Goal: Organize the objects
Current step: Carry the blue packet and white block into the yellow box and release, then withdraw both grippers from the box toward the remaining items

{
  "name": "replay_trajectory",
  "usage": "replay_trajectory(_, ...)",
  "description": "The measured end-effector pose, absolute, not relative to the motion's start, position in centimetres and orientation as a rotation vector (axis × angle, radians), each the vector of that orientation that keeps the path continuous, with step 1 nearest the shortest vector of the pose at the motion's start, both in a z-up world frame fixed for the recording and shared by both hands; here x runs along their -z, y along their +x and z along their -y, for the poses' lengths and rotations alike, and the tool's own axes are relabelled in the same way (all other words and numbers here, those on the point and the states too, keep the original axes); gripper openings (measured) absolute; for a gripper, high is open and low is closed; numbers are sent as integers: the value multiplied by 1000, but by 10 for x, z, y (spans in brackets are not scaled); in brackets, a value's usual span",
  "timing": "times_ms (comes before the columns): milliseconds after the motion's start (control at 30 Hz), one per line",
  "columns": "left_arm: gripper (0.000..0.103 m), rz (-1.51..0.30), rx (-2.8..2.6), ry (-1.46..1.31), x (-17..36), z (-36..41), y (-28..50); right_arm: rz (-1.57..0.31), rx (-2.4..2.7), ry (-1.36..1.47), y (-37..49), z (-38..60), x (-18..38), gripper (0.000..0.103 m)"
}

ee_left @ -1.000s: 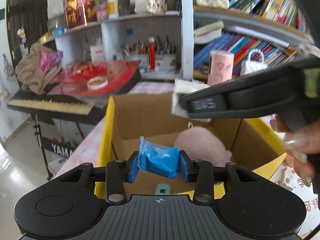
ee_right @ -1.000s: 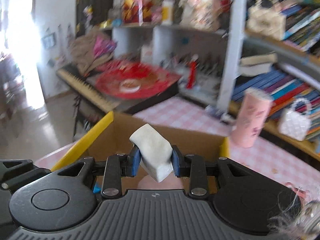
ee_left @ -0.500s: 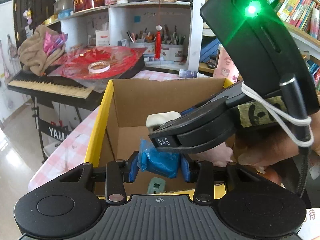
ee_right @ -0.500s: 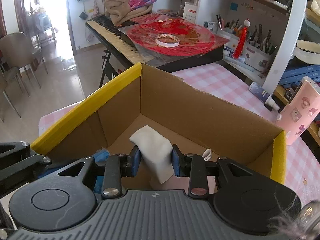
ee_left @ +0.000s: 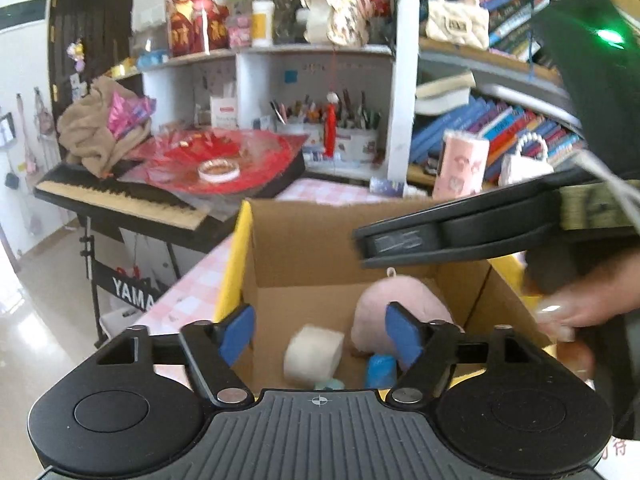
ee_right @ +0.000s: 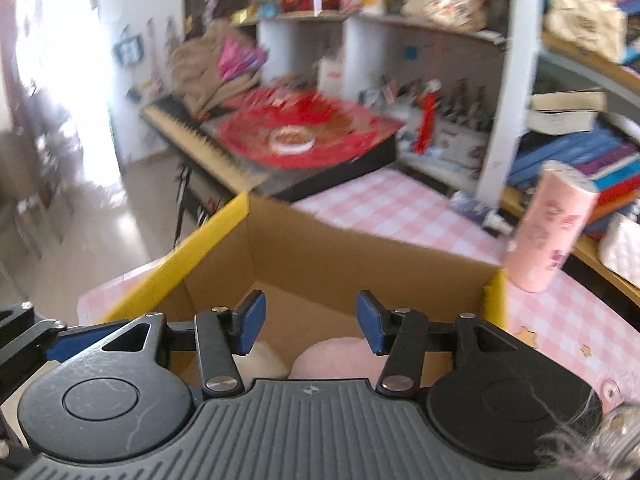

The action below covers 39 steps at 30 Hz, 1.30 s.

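A cardboard box [ee_left: 280,248] with yellow flaps stands on the pink checked table; it also shows in the right wrist view [ee_right: 320,256]. Inside lie a white soft block [ee_left: 313,355], a blue packet [ee_left: 380,366] and a pink plush toy [ee_left: 400,300]. My left gripper [ee_left: 320,334] is open and empty above the box's near edge. My right gripper [ee_right: 311,322] is open and empty above the box; the white block [ee_right: 260,360] and the pink plush [ee_right: 336,358] lie below it. The right gripper's body [ee_left: 460,236] crosses the left wrist view on the right.
A pink printed cup [ee_right: 554,228] stands on the table [ee_right: 400,208] behind the box. A keyboard [ee_left: 120,200] with a red plastic sheet [ee_left: 224,156] stands at the left. Shelves [ee_left: 396,80] with books, pens and bags fill the back.
Both grippers have opened. The blue packet and the white block have dropped into the box. Both grippers have lifted above the box.
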State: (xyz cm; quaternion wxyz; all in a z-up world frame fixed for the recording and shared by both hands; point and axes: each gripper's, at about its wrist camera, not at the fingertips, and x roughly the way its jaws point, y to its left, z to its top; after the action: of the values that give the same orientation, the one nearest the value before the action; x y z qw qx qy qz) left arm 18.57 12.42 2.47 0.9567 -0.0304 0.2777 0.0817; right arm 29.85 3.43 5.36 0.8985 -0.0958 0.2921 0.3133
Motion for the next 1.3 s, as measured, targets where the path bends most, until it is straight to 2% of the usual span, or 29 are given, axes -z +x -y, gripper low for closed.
replay_trajectory(233,88,-486,-195,-92,-45,-135,155,-530,-530,-102,261,1,-78,56)
replay_trajectory(467,90,-457,-227,-127,-49,-150,118,-524,-443,-86,214,19,-73,56)
replay_trajectory(1033,90,-615,-219,-86,-6,-153,50,-655,-308,-135,103,21,-11,58)
replay_trajectory(1300,90,-677,-187,-96,6,-146,27,-675,-280,-167,68,23,1,61)
